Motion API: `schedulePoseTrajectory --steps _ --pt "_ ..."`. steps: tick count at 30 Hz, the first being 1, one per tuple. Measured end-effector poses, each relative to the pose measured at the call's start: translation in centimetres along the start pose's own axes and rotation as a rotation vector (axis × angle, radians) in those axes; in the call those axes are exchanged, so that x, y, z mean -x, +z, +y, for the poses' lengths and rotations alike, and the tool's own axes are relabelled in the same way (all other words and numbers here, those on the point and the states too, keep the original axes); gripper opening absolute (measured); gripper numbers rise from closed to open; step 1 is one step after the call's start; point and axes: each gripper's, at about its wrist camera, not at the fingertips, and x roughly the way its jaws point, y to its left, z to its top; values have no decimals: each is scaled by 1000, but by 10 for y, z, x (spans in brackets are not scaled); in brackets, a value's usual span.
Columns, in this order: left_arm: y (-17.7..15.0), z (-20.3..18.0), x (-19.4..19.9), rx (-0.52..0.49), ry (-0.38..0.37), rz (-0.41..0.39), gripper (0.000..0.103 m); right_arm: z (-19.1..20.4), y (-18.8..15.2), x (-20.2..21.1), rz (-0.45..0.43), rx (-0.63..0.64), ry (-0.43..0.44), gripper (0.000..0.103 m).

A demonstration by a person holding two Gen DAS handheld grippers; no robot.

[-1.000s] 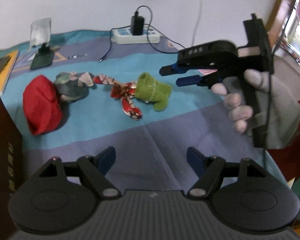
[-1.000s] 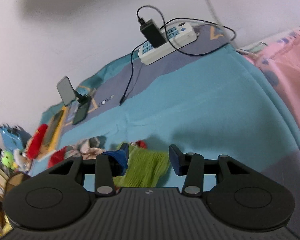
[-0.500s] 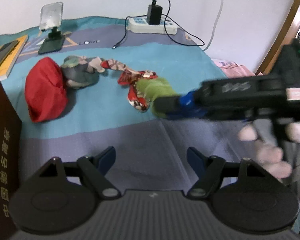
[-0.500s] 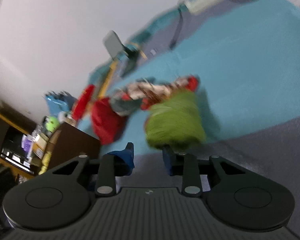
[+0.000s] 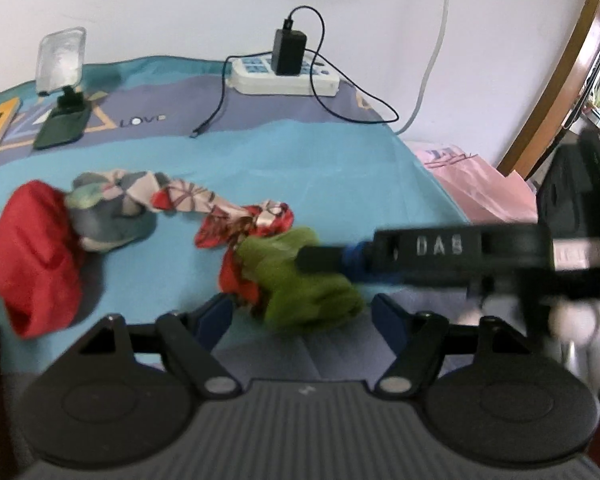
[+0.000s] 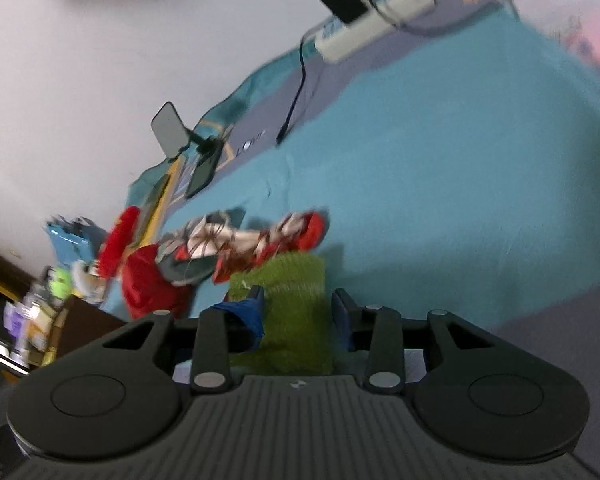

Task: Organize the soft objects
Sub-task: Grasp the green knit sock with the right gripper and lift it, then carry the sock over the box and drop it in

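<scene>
A green knitted cloth [image 5: 304, 276] lies on the blue bedspread, on top of a red patterned scarf [image 5: 236, 220]. My right gripper [image 6: 298, 312] straddles the green cloth [image 6: 296, 292] with a finger on each side; the jaws stand partly open around it. From the left wrist view it reaches in from the right, with its tip [image 5: 312, 256] on the cloth. A grey patterned cloth [image 5: 108, 208] and a red cloth [image 5: 36, 256] lie to the left. My left gripper [image 5: 300, 316] is open and empty, just before the green cloth.
A white power strip [image 5: 284, 76] with a black charger and cable lies at the back by the wall. A small mirror on a stand [image 5: 60, 64] stands at the back left. A pink bag [image 5: 480, 184] lies right of the bed. A dark brown box [image 6: 84, 324] stands at the left.
My right gripper has swung down from above the bed to the green cloth and now has it between its fingers. My left gripper has moved closer to the cloths.
</scene>
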Motion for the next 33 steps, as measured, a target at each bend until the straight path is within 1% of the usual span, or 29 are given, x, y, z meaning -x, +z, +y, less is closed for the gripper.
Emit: schedulePoseTrajectory --steps 2,4,6,10,13,17,21,25,28,33 --pt "-1 -2 -6 -9 -16 13 65 -2 -7 0 3 -20 43 18" --pt "-4 -1 -11 -7 -14 20 65 -2 -12 -3 32 -22 79 12" --pt "-6 3 -13 4 -16 32 65 -2 -16 -6 51 -56 116 7" --pt "-16 14 3 60 -75 29 65 -5 -28 2 45 -156 199 3" --pt "-28 14 18 71 -94 22 65 4 -40 12 42 -166 222 3" --pt "-49 11 49 70 -112 11 65 13 -61 27 59 -195 270 3" --pt "-75 7 80 41 -115 17 64 27 -89 39 114 -207 299 4" --pt "-96 10 111 21 -116 3 65 54 -113 50 132 -143 290 5" --pt "-106 16 138 -3 -105 -30 65 76 -127 54 131 -125 300 6" --pt "-116 34 190 -29 -73 -111 65 121 -142 49 125 -94 349 6"
